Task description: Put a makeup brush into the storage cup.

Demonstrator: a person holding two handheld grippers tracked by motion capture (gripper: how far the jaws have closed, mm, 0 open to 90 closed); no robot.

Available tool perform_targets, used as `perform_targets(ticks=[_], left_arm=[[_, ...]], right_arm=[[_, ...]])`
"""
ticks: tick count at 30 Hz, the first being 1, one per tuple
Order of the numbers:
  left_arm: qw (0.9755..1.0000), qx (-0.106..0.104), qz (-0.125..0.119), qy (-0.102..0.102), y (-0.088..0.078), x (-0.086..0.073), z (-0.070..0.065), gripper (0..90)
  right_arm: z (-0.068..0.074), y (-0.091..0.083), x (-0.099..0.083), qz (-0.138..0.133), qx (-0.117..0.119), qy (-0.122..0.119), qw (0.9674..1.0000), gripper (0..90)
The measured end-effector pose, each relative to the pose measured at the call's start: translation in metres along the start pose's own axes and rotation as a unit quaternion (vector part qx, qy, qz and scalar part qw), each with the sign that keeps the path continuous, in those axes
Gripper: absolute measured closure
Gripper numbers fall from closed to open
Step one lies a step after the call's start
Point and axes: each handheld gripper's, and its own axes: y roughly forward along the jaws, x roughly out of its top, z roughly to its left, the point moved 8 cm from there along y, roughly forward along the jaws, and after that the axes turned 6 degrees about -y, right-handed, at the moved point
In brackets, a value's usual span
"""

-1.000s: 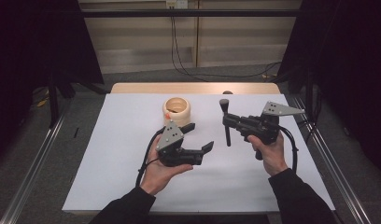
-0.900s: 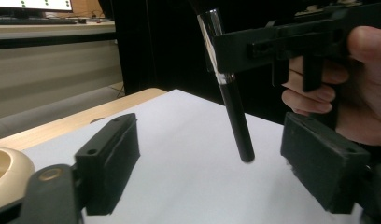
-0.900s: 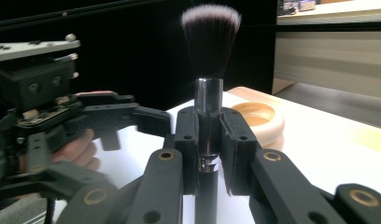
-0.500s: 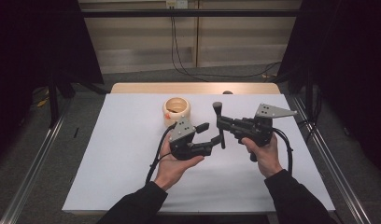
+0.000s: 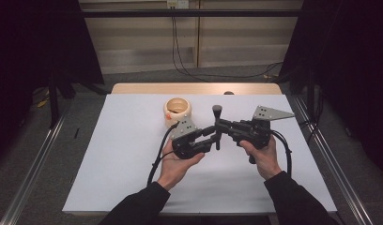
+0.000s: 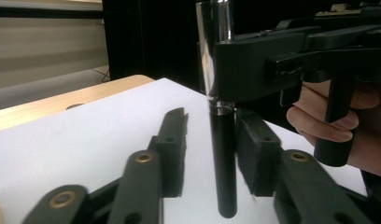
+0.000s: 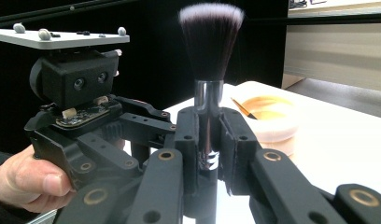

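Observation:
A black makeup brush [image 5: 217, 111] with a chrome collar stands upright, its bristles [image 7: 211, 42] on top. My right gripper [image 5: 221, 125] is shut on it just below the collar, both pads [image 7: 187, 140] pressed to the handle. My left gripper [image 5: 212, 137] reaches in from the left and straddles the lower handle [image 6: 223, 163]. Its jaws have just been closing with the handle between them. In the left gripper view one pad [image 6: 254, 149] lies against the handle and the other pad [image 6: 174, 140] stands apart from it.
A round cream bowl [image 5: 178, 110] with a thin orange stick in it stands behind the grippers on the white sheet [image 5: 124, 159]. The wooden table edge [image 5: 194, 88] runs along the back. Metal rails flank the table.
My left gripper has moved right and up to the brush, and its jaws have narrowed around the handle. My right gripper has shifted slightly left with the brush.

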Motion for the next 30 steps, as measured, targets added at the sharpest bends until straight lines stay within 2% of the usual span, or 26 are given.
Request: perform_targets(ticks=[1,5,6,8,9,10,13,18,20,22,25,27,30], left_arm=[[1.0,-0.007,-0.001,0.004,0.0007,0.0004,-0.0003,68.5],[1.0,-0.001,-0.001,0.002,0.0021,0.0026,-0.0004,70.5],[0.9999,-0.01,0.001,0.006,0.0017,0.0025,-0.0011,72.4],[0.9999,-0.013,0.0,0.007,0.0008,0.0028,-0.0023,76.9],[0.9999,-0.004,0.002,0.01,0.0001,0.003,-0.0013,77.9],[0.9999,-0.007,-0.001,0.008,0.0,0.0033,-0.0012,78.8],[0.9998,-0.01,0.001,0.016,-0.0013,0.0028,-0.0007,79.3],[0.9998,-0.015,-0.004,0.01,-0.0017,0.0037,-0.0016,79.4],[0.9999,-0.008,0.001,0.01,-0.002,0.003,-0.0005,79.4],[0.9998,-0.016,0.001,0.01,-0.0013,0.0024,-0.0015,79.4],[0.9998,-0.018,0.006,0.011,-0.0009,0.0013,-0.0026,79.4],[0.9997,-0.016,0.009,0.013,-0.0006,0.0007,-0.0029,79.4],[0.9997,-0.019,0.008,0.011,0.0001,0.0003,-0.004,79.4]], right_arm=[[0.0001,0.0,-0.0001,0.001,0.001,0.0,1.0,78.8],[0.0016,0.0013,-0.0005,0.001,0.004,-0.001,1.0,78.8],[0.0018,0.0014,-0.0007,0.002,0.005,-0.004,1.0,78.8],[0.002,0.0011,0.0,0.001,0.004,-0.005,1.0,78.8],[0.0018,0.0006,0.0005,-0.001,0.005,-0.005,1.0,78.8],[0.0018,-0.0002,0.0005,-0.001,0.004,-0.003,1.0,78.8],[0.0023,-0.0006,0.0006,-0.001,0.005,-0.004,1.0,78.7],[0.0031,-0.0006,0.0016,-0.005,0.007,-0.002,1.0,78.4],[0.0027,-0.0007,0.0016,-0.004,0.006,-0.001,1.0,77.7],[0.0022,-0.0011,0.0014,-0.004,0.005,0.002,1.0,76.1],[0.0012,-0.0024,0.0033,-0.009,-0.002,0.0,1.0,65.9],[0.0004,-0.0036,0.0047,-0.014,-0.002,0.001,0.9999,62.3],[-0.0014,-0.0047,0.0052,-0.016,-0.01,0.001,0.9998,47.7]])
